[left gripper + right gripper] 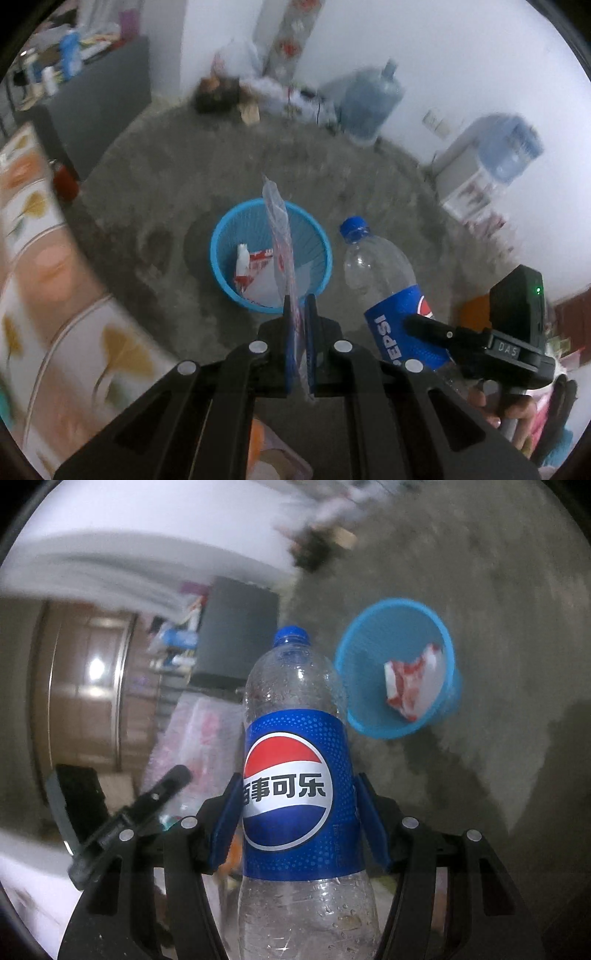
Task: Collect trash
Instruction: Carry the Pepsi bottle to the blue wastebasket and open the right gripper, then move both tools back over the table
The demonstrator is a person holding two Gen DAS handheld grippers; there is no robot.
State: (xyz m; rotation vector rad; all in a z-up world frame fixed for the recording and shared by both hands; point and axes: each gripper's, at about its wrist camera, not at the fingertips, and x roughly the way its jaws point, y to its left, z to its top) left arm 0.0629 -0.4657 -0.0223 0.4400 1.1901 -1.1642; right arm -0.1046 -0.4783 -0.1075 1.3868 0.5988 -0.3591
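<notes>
My left gripper point(298, 306) is shut on a thin clear plastic wrapper point(277, 229) with red and blue print, held upright above the blue waste basket point(221, 266) on the grey floor. A red-and-white wrapper point(255, 273) lies inside the basket. My right gripper point(295, 786) is shut on an empty Pepsi bottle point(295, 760) with a blue cap, gripped at its blue label. The bottle point(388, 280) and the right gripper also show at the right in the left wrist view. The basket point(347, 686) lies to the bottle's right in the right wrist view.
Two large water jugs point(373, 99) and a white dispenser point(469, 173) stand by the far wall. A dark grey cabinet point(103, 110) with clutter is at the left. A patterned bedspread point(40, 280) fills the left edge. A pile of bags point(229, 92) lies at the far wall.
</notes>
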